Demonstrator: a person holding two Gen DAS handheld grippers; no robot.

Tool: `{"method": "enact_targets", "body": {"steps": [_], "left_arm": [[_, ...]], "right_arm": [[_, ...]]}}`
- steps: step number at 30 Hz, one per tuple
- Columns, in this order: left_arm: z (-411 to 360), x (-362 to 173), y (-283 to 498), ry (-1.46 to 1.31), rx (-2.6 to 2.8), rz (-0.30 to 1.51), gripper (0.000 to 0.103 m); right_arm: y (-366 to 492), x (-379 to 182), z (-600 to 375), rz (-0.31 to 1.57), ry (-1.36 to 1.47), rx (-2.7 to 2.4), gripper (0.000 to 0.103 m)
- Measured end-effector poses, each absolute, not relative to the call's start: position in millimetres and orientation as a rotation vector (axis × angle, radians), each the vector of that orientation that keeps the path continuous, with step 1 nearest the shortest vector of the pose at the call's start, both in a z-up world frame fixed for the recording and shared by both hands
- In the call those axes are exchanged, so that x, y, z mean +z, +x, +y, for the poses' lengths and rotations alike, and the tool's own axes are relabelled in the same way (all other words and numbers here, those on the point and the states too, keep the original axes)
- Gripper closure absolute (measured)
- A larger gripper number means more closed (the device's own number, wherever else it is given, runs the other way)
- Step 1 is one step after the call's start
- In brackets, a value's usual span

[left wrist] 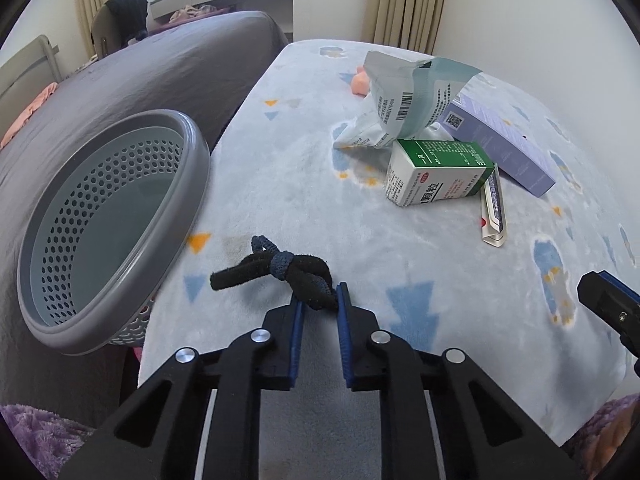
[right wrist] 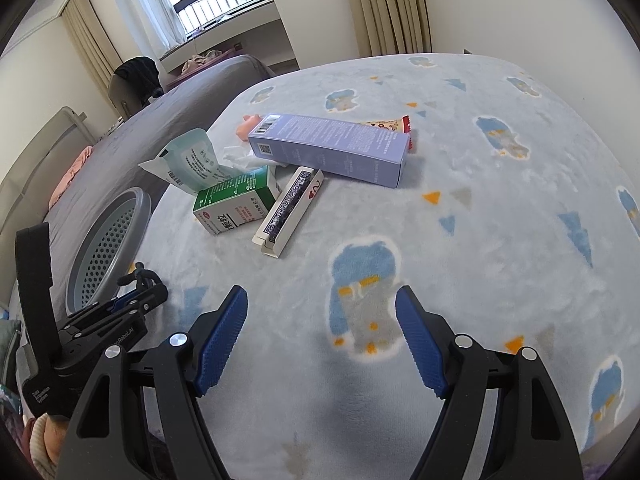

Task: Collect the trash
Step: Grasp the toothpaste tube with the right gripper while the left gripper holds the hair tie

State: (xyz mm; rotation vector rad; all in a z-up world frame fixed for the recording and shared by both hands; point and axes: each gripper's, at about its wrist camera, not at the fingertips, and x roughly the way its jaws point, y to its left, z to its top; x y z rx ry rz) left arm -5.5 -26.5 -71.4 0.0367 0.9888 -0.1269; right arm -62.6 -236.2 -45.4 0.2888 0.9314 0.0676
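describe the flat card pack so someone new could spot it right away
On the pale blue blanket find the trash pile beside the grey basket. At the pile's near edge stands a green box, and the card pack lies flat against its right side. It is the only thin white sleeve, with a dark patterned strip and a red heart.

Bare blanket (right wrist: 460, 240) lies wide around the spread right gripper (right wrist: 320, 336), while ahead the green box (right wrist: 234, 206), card packet (right wrist: 288, 208), purple box (right wrist: 332, 148) and torn pouch (right wrist: 188, 164) crowd together, and the basket (left wrist: 120, 216) walls the left edge.
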Motion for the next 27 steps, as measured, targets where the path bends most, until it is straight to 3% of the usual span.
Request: {"method": "enact_targets", "body": {"steps": [14,27], "left_arm": [[-25.5,-39.0,-19.1,0.102,-0.117,0.861,0.089],[-16.0,-46.0,-17.2,0.107,-0.111,0.862,0.089]], "right_arm": [[-50.1,-50.9,-229.3,0.938,0.285,0.046,0.03],[4.6,-63.0,-199.6,0.966,0.237,0.009,0.03]]}}
